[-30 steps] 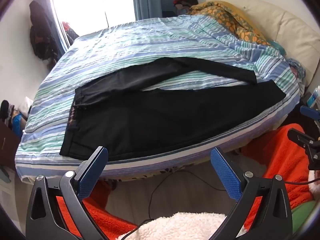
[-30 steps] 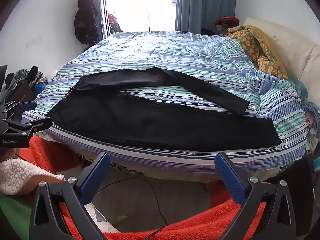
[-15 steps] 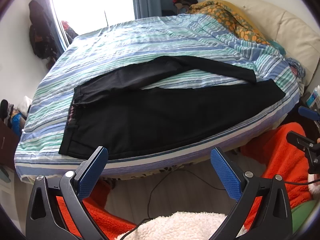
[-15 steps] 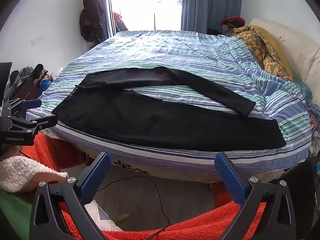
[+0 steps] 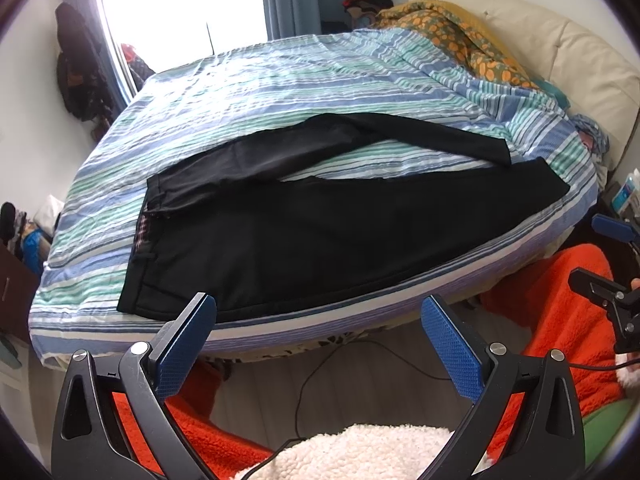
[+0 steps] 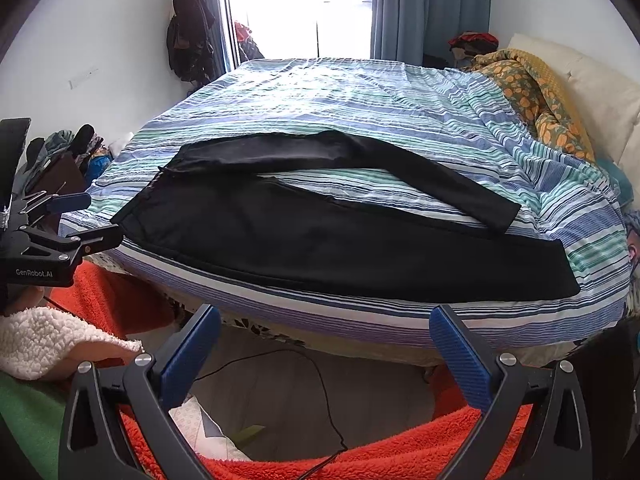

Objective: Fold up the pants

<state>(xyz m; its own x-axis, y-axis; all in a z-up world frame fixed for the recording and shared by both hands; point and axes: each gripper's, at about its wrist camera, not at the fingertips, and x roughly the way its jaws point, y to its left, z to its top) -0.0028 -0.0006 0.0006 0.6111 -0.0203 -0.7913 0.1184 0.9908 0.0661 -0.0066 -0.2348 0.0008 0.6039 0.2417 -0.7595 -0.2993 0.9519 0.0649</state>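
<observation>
Pants (image 5: 320, 236): black, spread out flat on the bed, unfolded. 2 legs splay apart in a V from the waist.
Waistband (image 5: 140, 252): at the left end, open edge showing a strip of reddish patterned lining in the left wrist view.
Near leg (image 6: 360, 256): wide and smooth, lying along the front edge of the mattress, hem toward the right.
Far leg (image 6: 360, 160): narrower-looking, faintly greyer near the waist, bends partway and angles back toward the near leg; its hem (image 6: 504, 216) lies just beside the near leg's upper edge. A wedge of striped cover shows between the 2 legs.
Bed cover (image 5: 300, 92): blue, green and white stripes, lightly wrinkled.
Orange-patterned quilt (image 6: 536, 92): bunched at the right end against the cream headboard (image 5: 580, 64).
Left gripper (image 5: 318, 320): blue-padded jaws spread wide, nothing between them; held off the front edge of the bed, below the waist end of the near leg, not touching cloth.
Right gripper (image 6: 324, 332): jaws likewise wide apart and empty; held off the bed edge, below the near leg.
Floor below: black cable (image 6: 320, 392), orange fleece (image 5: 560, 292).
</observation>
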